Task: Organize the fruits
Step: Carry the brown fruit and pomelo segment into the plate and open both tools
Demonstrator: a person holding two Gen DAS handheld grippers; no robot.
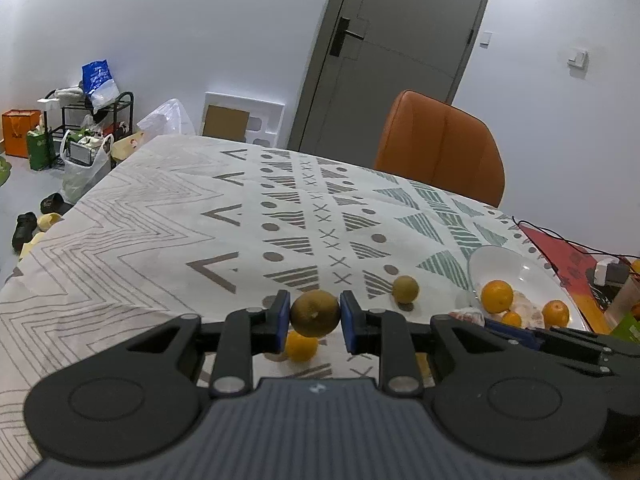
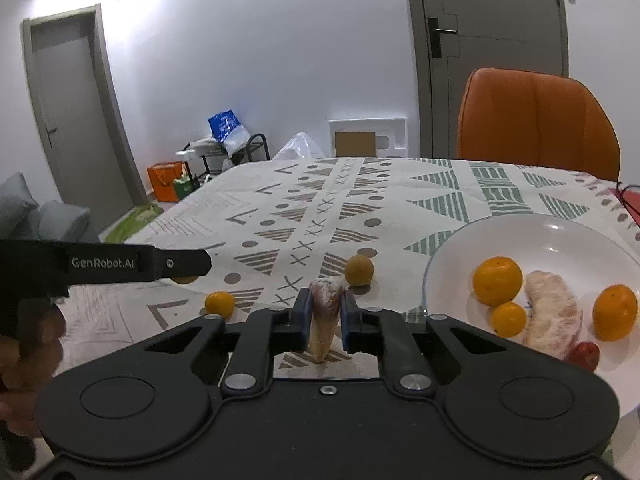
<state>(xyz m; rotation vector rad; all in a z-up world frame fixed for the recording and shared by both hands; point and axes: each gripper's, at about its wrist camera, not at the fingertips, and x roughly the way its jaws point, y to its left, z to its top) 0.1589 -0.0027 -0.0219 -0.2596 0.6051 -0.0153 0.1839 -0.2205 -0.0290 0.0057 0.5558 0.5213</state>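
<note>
The table (image 1: 160, 220) with its patterned cloth takes up most of the room in front of me, an orange chair (image 2: 536, 120) pushed in at its far side around one o'clock and a grey door (image 1: 400, 40) behind that. The white plate (image 2: 560, 236) sits at about three o'clock from the right gripper (image 2: 325, 312), and it already holds three oranges, a peeled pomelo segment (image 2: 554, 320) and a small red fruit (image 2: 584, 354) at its near rim, so I judge the sorting well begun but not finished. Both tools are loaded: the left gripper (image 1: 315, 314) is clamped on a dull greenish-brown citrus (image 1: 315, 313), lifted clear of the cloth, and the right one is closed around a pinkish pomelo wedge (image 2: 326, 312), held just left of the plate. Two fruits lie loose on the cloth: a greenish one (image 2: 359, 270) at twelve o'clock from the right tool, and a small orange (image 2: 219, 303) at about ten o'clock. So by my count four pieces have yet to reach the plate. Little blocks the way; the two tools are near each other, the left one's arm reaching across at nine o'clock in the right view, so they could crowd each other at the plate. A red mat with black cables (image 1: 560, 248) lies just past the plate, and bags and a rack (image 1: 80, 128) clutter the floor at ten o'clock.
</note>
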